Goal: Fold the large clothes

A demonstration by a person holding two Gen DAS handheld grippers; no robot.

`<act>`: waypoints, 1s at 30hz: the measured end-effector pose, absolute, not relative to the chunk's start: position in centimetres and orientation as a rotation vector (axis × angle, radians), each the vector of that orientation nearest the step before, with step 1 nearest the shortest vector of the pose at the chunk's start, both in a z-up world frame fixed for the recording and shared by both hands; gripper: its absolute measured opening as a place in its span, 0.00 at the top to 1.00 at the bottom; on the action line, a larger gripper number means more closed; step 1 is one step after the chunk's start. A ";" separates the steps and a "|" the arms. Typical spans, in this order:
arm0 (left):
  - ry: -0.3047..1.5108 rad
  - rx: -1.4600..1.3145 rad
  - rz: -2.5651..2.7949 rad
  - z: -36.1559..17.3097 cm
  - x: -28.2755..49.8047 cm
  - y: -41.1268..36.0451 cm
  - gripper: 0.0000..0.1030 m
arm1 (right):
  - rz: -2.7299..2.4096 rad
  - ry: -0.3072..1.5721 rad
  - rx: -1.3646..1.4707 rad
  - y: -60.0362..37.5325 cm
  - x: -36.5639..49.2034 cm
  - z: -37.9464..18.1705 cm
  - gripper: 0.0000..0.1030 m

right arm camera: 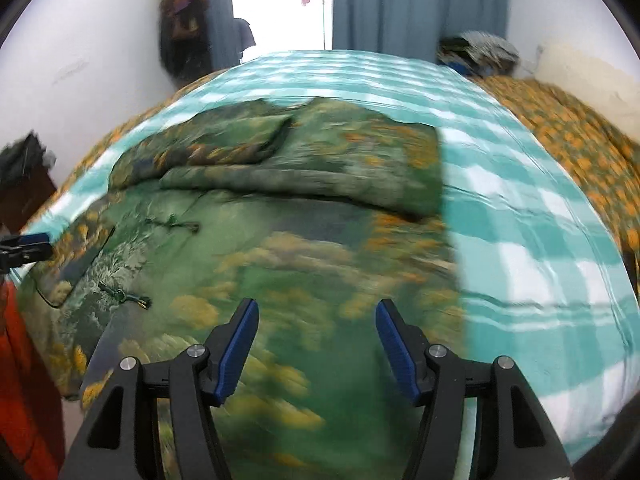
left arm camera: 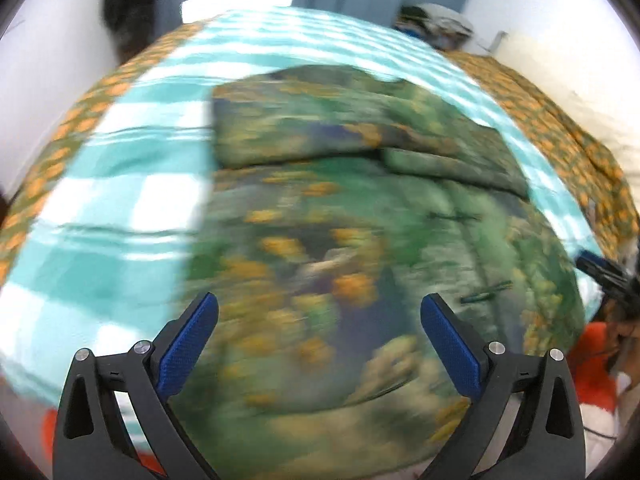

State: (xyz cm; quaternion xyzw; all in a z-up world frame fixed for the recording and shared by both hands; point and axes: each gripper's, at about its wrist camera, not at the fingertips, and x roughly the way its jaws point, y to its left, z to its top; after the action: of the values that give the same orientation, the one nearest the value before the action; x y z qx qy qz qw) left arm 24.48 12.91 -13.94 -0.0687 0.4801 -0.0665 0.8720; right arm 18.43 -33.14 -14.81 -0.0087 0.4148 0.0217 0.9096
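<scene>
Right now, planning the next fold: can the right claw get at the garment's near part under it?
Probably yes: the right claw is open and empty, with the green floral garment spread below it and nothing between.

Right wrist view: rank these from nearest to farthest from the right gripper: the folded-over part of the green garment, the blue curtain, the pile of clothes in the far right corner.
From the right gripper:
1. Folded-over part of the green garment, straight ahead, mid-bed.
2. Pile of clothes, beyond the bed's far right corner.
3. Blue curtain, along the back wall.
</scene>
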 end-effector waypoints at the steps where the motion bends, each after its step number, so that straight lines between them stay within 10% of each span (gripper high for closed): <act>1: 1.023 -0.151 -0.111 -14.3 24.3 14.0 0.02 | 0.028 0.891 0.021 -35.3 17.9 -14.8 0.36; 18: 1.274 -0.337 -0.238 -21.9 27.4 16.4 0.03 | 0.130 1.244 0.195 -39.2 17.9 -21.4 0.24; 22: 1.290 -0.267 -0.208 -21.1 26.8 15.6 0.27 | 0.147 1.244 0.179 -39.2 18.1 -20.9 0.26; 27: 1.320 -0.186 -0.164 -19.8 27.0 13.9 0.70 | 0.159 1.214 0.162 -38.5 17.6 -19.2 0.76; 30: 1.312 -0.163 -0.183 -18.4 27.2 13.0 0.83 | 0.175 1.187 0.170 -37.6 17.2 -17.9 0.82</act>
State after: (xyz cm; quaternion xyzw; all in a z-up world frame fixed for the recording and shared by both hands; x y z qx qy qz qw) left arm 27.19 13.00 -18.37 -0.0757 0.6086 -0.0847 0.7853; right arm 17.16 -37.58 -17.93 0.0797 0.5579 0.0823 0.8220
